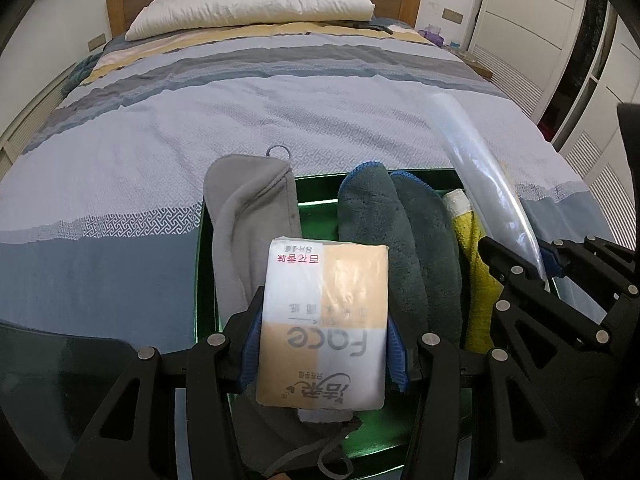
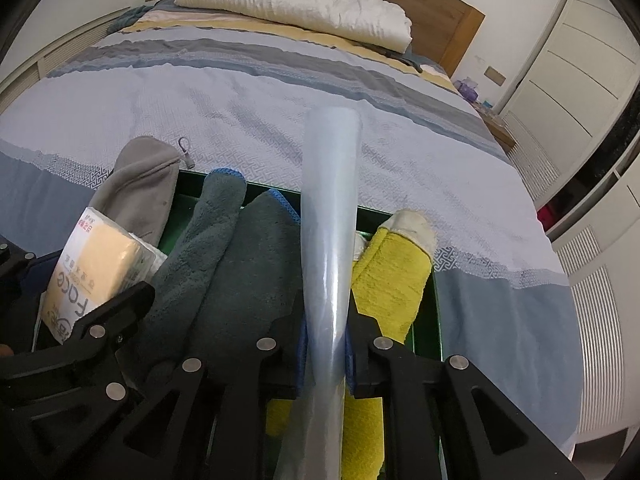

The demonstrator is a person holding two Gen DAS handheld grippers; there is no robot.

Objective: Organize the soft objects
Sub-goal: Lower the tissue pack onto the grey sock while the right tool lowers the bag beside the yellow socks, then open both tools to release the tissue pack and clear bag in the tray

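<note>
My left gripper [image 1: 322, 354] is shut on a white and tan tissue pack [image 1: 324, 320] marked "Face", held over a green tray [image 1: 316, 190] on the bed. In the tray lie a grey cloth [image 1: 248, 220], two teal towels [image 1: 380, 232] and a yellow towel [image 1: 478, 280]. My right gripper [image 2: 326, 354] is shut on a clear plastic roll [image 2: 328, 216], held above the tray between the teal towels [image 2: 240, 256] and the yellow towel [image 2: 390, 276]. The tissue pack [image 2: 96, 268] and the grey cloth [image 2: 140, 188] also show in the right wrist view, at left. The roll [image 1: 480, 168] also shows in the left wrist view.
The bed cover [image 1: 200, 120] in blue, grey and yellow stripes stretches ahead to a white pillow [image 1: 252, 4] at a wooden headboard [image 1: 120, 0]. White wardrobe doors [image 2: 568, 52] stand at the right. A nightstand with small items [image 2: 472, 92] sits beside the bed.
</note>
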